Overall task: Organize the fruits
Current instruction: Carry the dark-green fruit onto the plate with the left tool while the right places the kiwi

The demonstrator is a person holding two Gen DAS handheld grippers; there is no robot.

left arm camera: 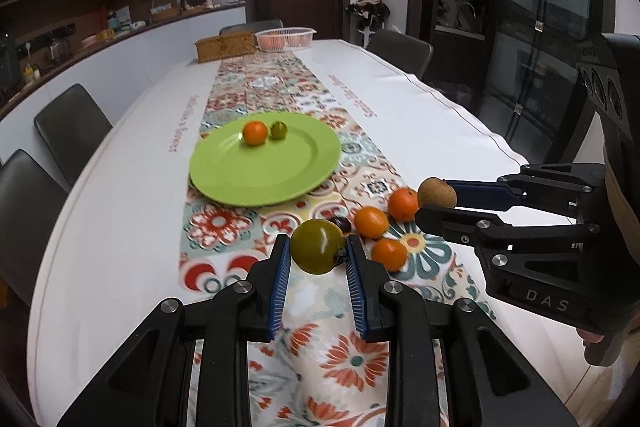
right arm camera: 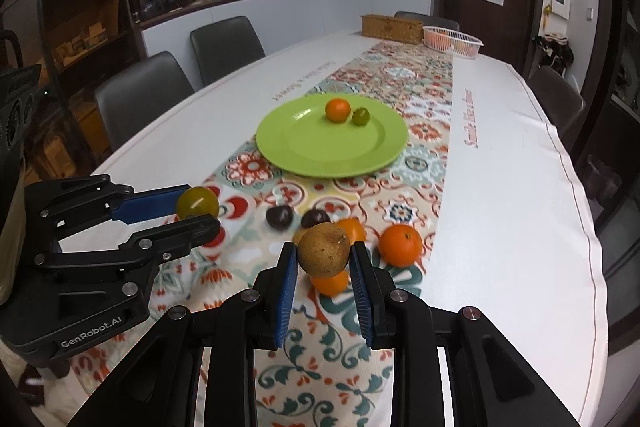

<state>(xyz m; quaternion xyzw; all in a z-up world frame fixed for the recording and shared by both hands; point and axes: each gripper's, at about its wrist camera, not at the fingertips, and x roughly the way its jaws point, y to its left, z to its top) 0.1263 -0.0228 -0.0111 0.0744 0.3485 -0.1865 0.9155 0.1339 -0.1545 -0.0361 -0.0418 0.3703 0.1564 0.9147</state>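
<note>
My left gripper [left arm camera: 318,253] is shut on a green tomato [left arm camera: 317,247] and holds it above the patterned runner; it also shows in the right wrist view [right arm camera: 197,203]. My right gripper [right arm camera: 323,257] is shut on a brown round fruit [right arm camera: 323,254], seen too in the left wrist view [left arm camera: 437,193]. A green plate [left arm camera: 240,175] ahead holds an orange [left arm camera: 255,133] and a small green fruit [left arm camera: 279,129]. Three oranges [left arm camera: 372,222] and two dark plums [right arm camera: 280,215] lie on the runner below the grippers.
A white basket [left arm camera: 285,39] of fruit and a woven box [left arm camera: 225,47] stand at the table's far end. Grey chairs [right arm camera: 226,45] line both sides. A counter with appliances runs along the wall.
</note>
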